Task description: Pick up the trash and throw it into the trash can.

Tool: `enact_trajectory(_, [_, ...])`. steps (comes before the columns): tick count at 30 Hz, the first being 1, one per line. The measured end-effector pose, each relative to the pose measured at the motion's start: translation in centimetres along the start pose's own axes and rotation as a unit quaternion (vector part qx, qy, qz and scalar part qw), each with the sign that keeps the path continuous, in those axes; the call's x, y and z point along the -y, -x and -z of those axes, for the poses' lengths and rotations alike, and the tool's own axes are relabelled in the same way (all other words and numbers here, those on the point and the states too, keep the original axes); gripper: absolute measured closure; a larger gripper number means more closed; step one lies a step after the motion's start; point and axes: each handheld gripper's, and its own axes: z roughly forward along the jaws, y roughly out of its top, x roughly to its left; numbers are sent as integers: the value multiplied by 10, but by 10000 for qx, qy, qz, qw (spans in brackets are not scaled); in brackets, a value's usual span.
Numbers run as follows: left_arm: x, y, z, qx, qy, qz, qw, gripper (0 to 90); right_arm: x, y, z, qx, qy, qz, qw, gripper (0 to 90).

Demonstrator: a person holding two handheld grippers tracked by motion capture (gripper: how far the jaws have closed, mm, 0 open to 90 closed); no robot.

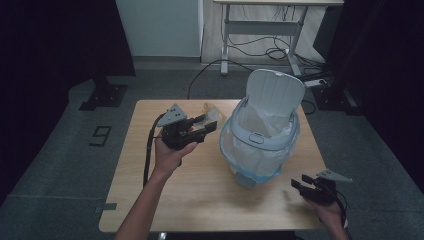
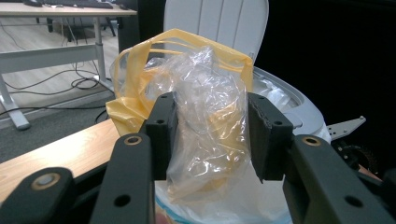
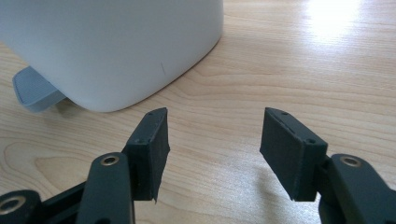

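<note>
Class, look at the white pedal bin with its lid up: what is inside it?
The white pedal bin holds a clear plastic liner, its edge folded over the rim. The liner's folds hide the bottom, so any contents cannot be seen.

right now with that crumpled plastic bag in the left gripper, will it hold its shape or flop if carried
The plastic bag is thin, creased film, so it probably flops and sags. It looks light, likely shifting with quick moves. The left gripper bunches it between the jaws, so it may slide out.
</note>
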Motion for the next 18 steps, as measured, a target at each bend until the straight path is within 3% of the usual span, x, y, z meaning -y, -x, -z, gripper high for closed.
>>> enact_trajectory(18, [-13,8,-18,49,-128,-97,9999,574,0,2,1,37,-9,-74,10000,414])
